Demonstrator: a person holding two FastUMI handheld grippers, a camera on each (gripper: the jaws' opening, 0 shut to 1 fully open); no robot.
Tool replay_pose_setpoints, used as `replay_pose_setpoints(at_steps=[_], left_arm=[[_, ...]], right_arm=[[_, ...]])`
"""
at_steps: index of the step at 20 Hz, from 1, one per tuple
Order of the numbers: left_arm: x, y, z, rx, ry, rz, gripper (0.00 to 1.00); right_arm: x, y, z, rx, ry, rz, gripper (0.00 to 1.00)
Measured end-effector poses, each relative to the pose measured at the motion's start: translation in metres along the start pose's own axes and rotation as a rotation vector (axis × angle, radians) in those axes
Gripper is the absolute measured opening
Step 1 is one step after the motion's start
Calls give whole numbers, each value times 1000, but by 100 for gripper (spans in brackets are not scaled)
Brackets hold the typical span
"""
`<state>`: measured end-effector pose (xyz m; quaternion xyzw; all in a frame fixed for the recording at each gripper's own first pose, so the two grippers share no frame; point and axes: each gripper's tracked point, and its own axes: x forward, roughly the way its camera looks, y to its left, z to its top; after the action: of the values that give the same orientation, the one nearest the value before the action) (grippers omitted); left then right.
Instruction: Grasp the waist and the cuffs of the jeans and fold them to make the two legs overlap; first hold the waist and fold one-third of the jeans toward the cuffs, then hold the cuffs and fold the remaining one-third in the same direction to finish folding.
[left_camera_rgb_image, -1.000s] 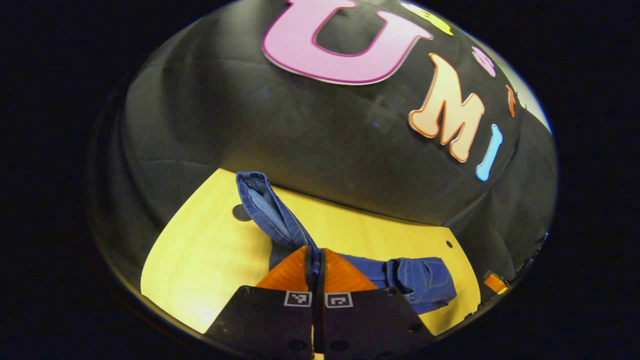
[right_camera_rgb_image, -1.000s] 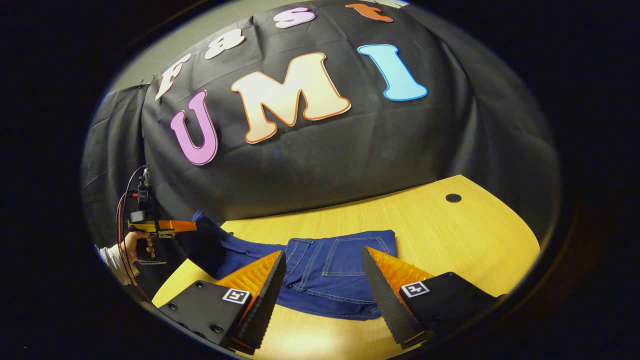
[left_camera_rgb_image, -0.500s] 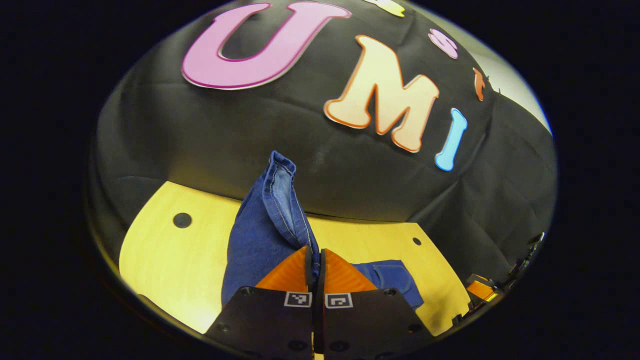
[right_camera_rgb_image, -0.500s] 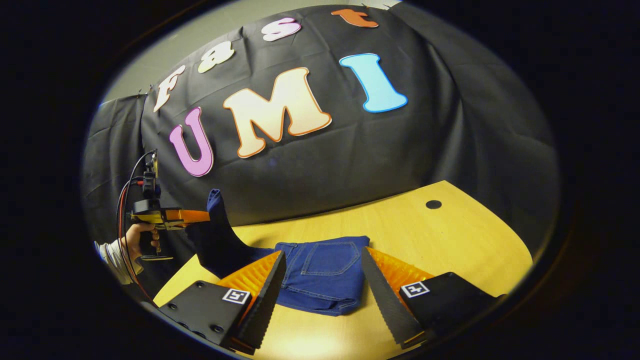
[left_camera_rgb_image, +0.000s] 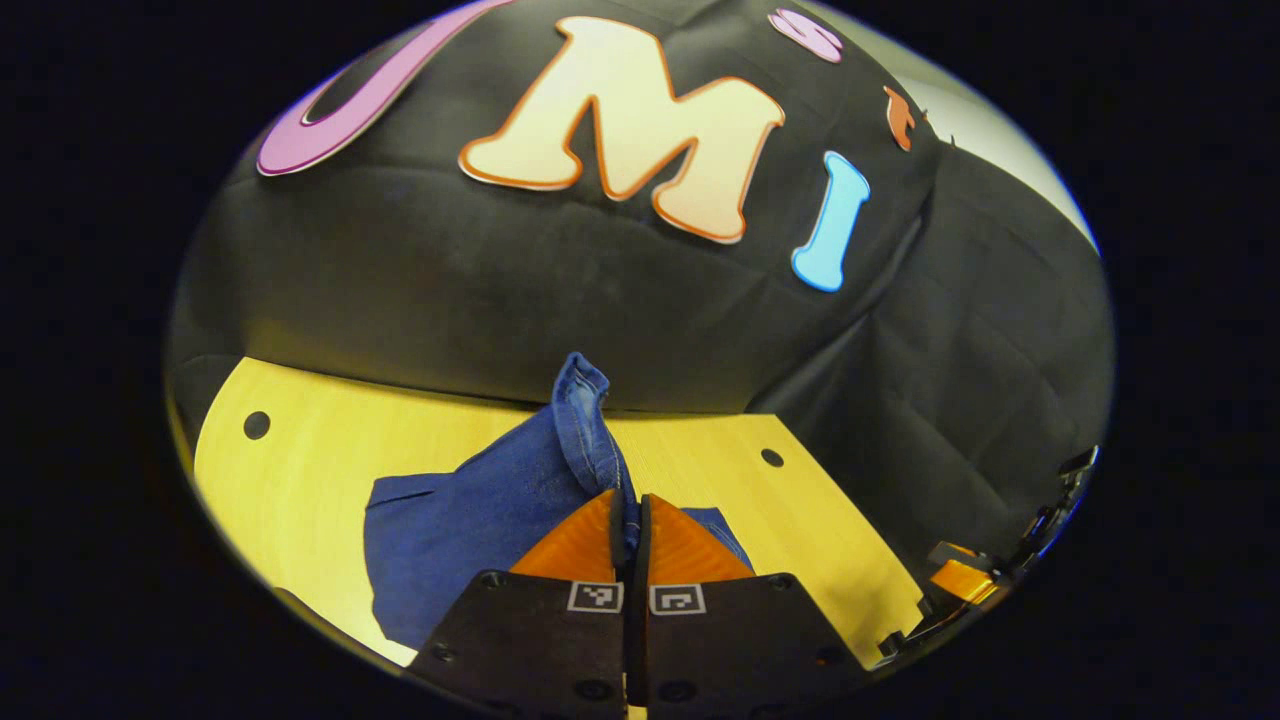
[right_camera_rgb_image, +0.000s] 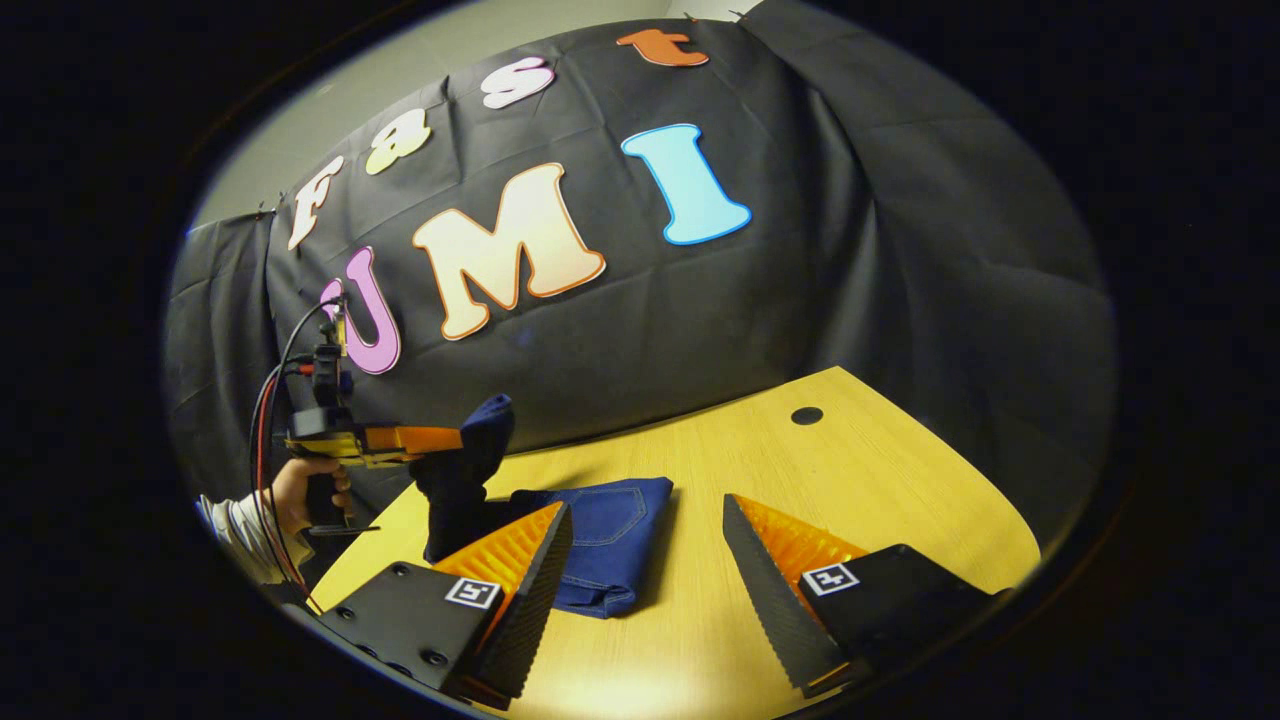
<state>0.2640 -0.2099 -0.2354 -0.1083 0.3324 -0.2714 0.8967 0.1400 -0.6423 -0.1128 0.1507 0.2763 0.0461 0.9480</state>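
Note:
Blue jeans (right_camera_rgb_image: 610, 540) lie partly folded on the wooden table (right_camera_rgb_image: 850, 480). My left gripper (left_camera_rgb_image: 628, 515) is shut on the cuffs (left_camera_rgb_image: 588, 420), which stick up between its orange fingers while denim drapes down to the table at the left (left_camera_rgb_image: 450, 520). In the right gripper view the left gripper (right_camera_rgb_image: 440, 440) is held by a hand (right_camera_rgb_image: 300, 490) above the table's left end, with the dark cuff end (right_camera_rgb_image: 480, 440) lifted over the folded part. My right gripper (right_camera_rgb_image: 645, 555) hangs open over the table, to the right of the folded jeans, holding nothing.
The table has round holes (left_camera_rgb_image: 256, 425) (left_camera_rgb_image: 771, 457) (right_camera_rgb_image: 806, 415) near its back edge. The black cloth wall rises right behind the table. Red and black cables (right_camera_rgb_image: 275, 400) trail from the left gripper. Bare wood lies to the right of the jeans.
My left gripper has carried the lifted cuffs toward the waist side, over the folded jeans. The right gripper has drifted right, away from the jeans, staying open.

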Motion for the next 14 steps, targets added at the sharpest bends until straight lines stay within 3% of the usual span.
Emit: replay_pose_setpoints(at_steps=[5, 7, 8, 11, 12, 14], left_arm=[[40, -5, -61, -16, 50, 92, 0], [43, -6, -72, 18, 10, 145, 0], [40, -13, -73, 50, -27, 154, 5], [-2, -36, -52, 150, -147, 192, 100], [-21, -45, -44, 162, -187, 210, 94], [-68, -57, -31, 152, -265, 249, 96]], right_arm=[[-15, -3, -12, -21, 33, 44, 93], [-21, 1, -13, -42, 38, 71, 93], [-23, 2, -11, -50, 29, 80, 94], [-31, 20, -2, -107, -7, 129, 98], [-36, 28, 6, -127, -33, 136, 98], [-49, 45, 25, -167, -106, 127, 98]])
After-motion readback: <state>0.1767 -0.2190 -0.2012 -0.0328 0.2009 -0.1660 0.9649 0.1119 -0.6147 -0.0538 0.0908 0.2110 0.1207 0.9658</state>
